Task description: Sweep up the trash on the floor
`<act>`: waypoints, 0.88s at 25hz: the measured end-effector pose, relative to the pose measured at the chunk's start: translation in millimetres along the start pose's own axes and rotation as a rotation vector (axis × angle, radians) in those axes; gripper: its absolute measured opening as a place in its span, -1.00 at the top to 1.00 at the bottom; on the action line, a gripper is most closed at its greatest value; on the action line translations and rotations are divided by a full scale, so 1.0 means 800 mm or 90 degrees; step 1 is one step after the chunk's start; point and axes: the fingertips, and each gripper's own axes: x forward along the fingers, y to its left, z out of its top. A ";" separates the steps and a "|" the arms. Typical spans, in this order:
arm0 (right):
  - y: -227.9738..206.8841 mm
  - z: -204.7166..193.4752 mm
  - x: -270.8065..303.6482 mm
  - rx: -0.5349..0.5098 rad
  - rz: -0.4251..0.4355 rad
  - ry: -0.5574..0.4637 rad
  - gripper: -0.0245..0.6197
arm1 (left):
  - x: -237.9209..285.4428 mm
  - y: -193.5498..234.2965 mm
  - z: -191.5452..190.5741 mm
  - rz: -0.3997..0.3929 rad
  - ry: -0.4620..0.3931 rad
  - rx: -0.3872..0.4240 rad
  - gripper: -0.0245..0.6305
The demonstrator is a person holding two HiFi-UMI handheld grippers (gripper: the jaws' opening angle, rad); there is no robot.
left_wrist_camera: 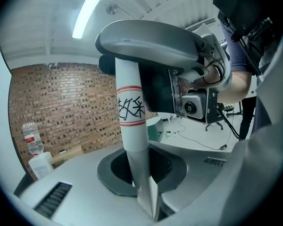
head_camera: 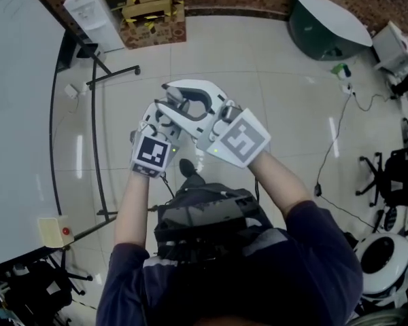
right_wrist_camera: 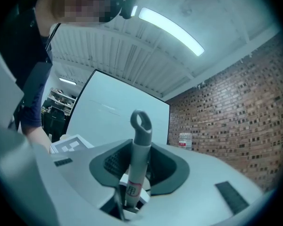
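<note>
- A large white panel (head_camera: 13,114) on a dark stand is filling the left side; a water dispenser (head_camera: 88,9) and cardboard boxes (head_camera: 146,12) are standing beyond it against the far wall.
- A round white-topped table (head_camera: 326,15) is sitting at the far right, with a cable (head_camera: 326,155) trailing over the tiles and an office chair (head_camera: 387,175) at the right edge.
- Nothing is lying between the person and the two grippers, which are being held side by side just in front of the body.
- The floor (head_camera: 279,100) is showing as pale glossy tiles reflecting the ceiling lights; a brick wall (left_wrist_camera: 61,107) is closing the far side of the room, with a water bottle (left_wrist_camera: 33,138) standing before it.
- The left gripper (left_wrist_camera: 140,173) is gripping a white handle (left_wrist_camera: 131,126), jaws drawn close on its lower part; the handle is rising between them, carrying a red-ringed label and a grey curved grip on top.
- The right gripper (right_wrist_camera: 132,182) is clasping a grey looped handle (right_wrist_camera: 139,149) near its labelled end, the loop pointing up and away beyond the jaws.
- The right gripper's camera is showing just right of the white handle in the left gripper view.
</note>
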 end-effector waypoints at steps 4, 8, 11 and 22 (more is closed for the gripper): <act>0.043 0.019 -0.042 -0.024 0.005 -0.009 0.53 | -0.023 -0.052 0.013 0.000 0.007 0.006 0.85; 0.083 0.037 -0.066 -0.038 0.026 -0.018 0.53 | -0.050 -0.085 0.031 0.016 0.000 0.001 0.85; 0.117 0.042 -0.065 -0.041 0.043 -0.017 0.53 | -0.080 -0.100 0.025 0.017 0.009 -0.012 0.85; 0.188 0.023 -0.019 0.078 0.027 0.046 0.56 | -0.165 -0.109 -0.023 -0.012 0.030 -0.086 0.85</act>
